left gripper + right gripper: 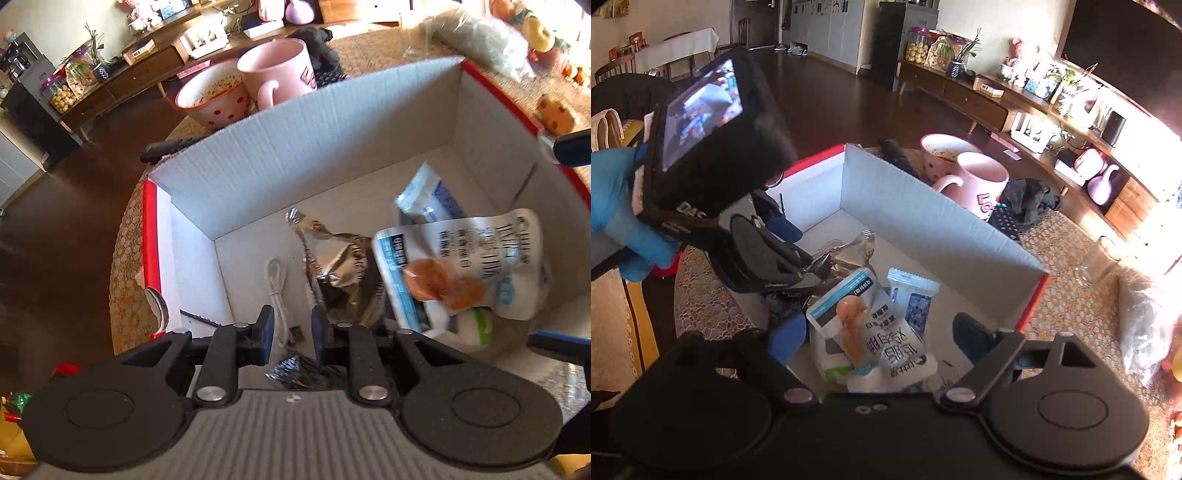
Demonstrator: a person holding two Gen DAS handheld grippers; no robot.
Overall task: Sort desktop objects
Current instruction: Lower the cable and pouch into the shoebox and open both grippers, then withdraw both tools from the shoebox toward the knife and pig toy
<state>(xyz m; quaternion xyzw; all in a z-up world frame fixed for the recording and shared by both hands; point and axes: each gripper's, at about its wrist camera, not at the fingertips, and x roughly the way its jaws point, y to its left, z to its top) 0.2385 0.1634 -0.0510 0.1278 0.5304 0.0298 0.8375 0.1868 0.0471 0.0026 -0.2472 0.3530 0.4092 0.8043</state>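
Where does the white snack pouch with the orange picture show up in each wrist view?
Left wrist: pouch lies at right of centre, inside the box.
Right wrist: pouch lies low at centre, just ahead of the tool.
Shared landmark: pink mug behind the box.

Strong sun glare blows out right edges; floor dim; fisheye bending; snack packet (461, 258) motion-blurred.

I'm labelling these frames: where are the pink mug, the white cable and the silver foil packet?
pink mug (275, 70), left wrist view, its side wall.
white cable (277, 284), left wrist view, the coiled middle.
silver foil packet (338, 266), left wrist view, its crumpled face.
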